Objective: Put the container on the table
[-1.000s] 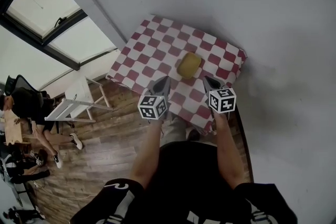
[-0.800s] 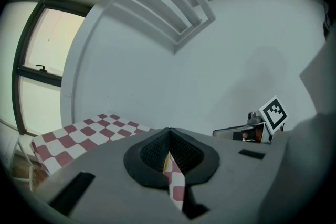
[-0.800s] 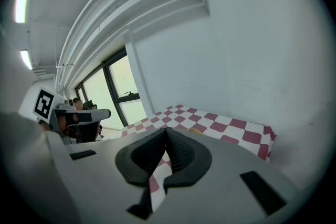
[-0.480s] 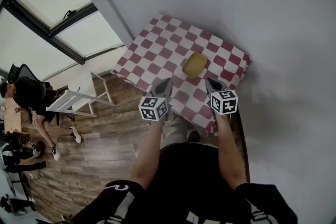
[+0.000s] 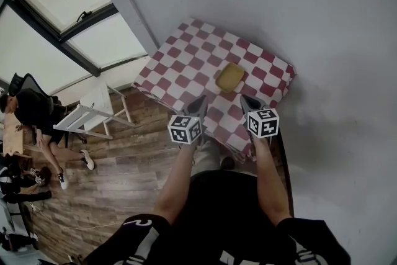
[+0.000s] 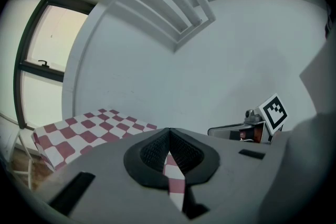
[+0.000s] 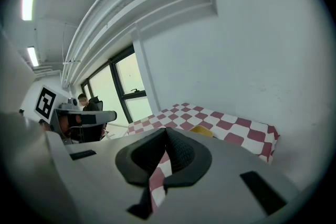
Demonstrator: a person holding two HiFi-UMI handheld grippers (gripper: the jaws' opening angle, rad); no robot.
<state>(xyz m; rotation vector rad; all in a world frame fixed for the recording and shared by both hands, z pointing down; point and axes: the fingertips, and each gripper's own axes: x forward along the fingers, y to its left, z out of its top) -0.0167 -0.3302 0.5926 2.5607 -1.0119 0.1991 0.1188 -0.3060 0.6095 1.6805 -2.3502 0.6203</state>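
Note:
A yellow container sits on the table, which is covered in a red-and-white checked cloth. In the right gripper view, part of the container shows just past the jaws. My left gripper hovers over the near table edge, left of and short of the container. Its jaws are shut and hold nothing. My right gripper hangs level with it on the right, also shut and empty. Neither gripper touches the container.
A grey wall runs behind and to the right of the table. A white chair frame stands on the wooden floor to the left. Seated people are at the far left, below large windows.
Both grippers have drifted slightly back from the container toward the near table edge. Their jaws stay shut. The container has not moved.

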